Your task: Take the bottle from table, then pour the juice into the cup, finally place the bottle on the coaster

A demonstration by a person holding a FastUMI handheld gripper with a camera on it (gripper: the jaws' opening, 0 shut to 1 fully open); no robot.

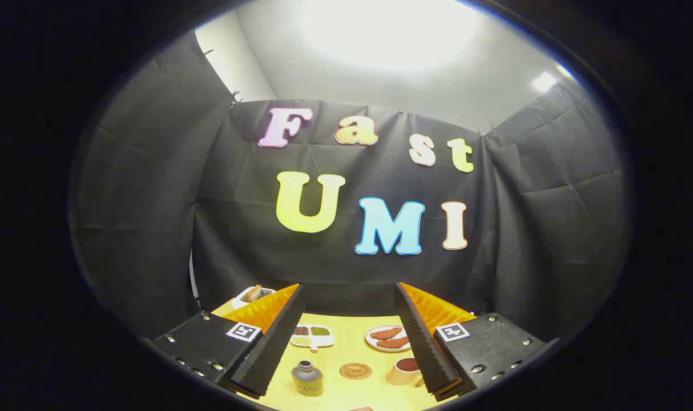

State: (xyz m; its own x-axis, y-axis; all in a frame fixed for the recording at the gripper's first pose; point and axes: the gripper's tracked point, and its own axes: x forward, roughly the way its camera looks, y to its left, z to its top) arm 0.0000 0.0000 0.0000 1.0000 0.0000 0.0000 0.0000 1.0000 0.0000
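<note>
My gripper [346,297] is open and held high above a yellow table [346,342], with nothing between its fingers. Below and between the fingers stands a small grey bottle [307,379] with a yellowish label and a dark open neck, upright, near the left finger. To its right lies a round brown coaster [355,371]. Further right a tan cup [403,371] with a dark inside stands close to the right finger, partly hidden by it.
Beyond the bottle lies a white divided dish [312,337] with grains. A white plate [387,338] with reddish-brown food sits beyond the coaster. A white toaster-like object [253,295] stands at the table's far left corner. Black cloth walls surround the table.
</note>
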